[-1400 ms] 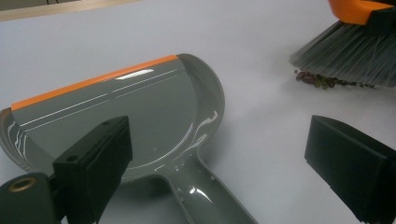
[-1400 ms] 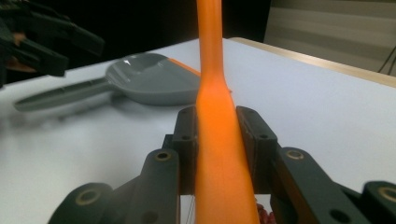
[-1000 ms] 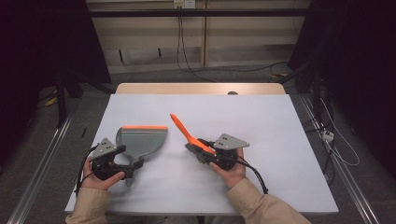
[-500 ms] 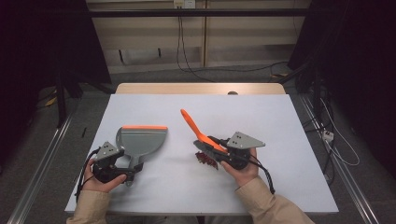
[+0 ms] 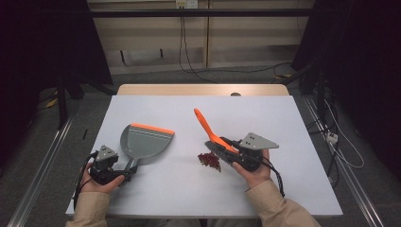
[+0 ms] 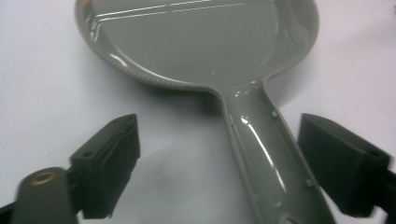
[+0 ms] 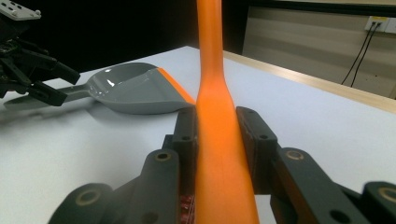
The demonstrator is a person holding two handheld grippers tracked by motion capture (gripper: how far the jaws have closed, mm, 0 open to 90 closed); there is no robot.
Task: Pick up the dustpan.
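A grey dustpan (image 5: 146,142) with an orange lip lies flat at the table's left, its handle (image 6: 261,154) pointing toward me. My left gripper (image 5: 109,169) straddles that handle. Its jaws have just been closing, but both pads (image 6: 112,163) stand apart from the handle. My right gripper (image 5: 231,153) is shut on the orange handle of a brush (image 5: 205,126), which slants up and away to the left. The handle (image 7: 219,154) is clamped between the right gripper's pads. A dark red clump (image 5: 209,161) sits on the table at the brush's lower end; whether it is bristles or loose bits I cannot tell.
The white table (image 5: 293,123) has a wooden strip along its far edge. Metal rails run along the floor on both sides, and cables lie on the floor at the right. In the right gripper view the dustpan (image 7: 135,91) and left gripper (image 7: 32,70) show at the far left.
My right gripper has carried the brush to the right, uncovering the dark red clump. The left gripper has stayed by the dustpan handle, which has not moved.
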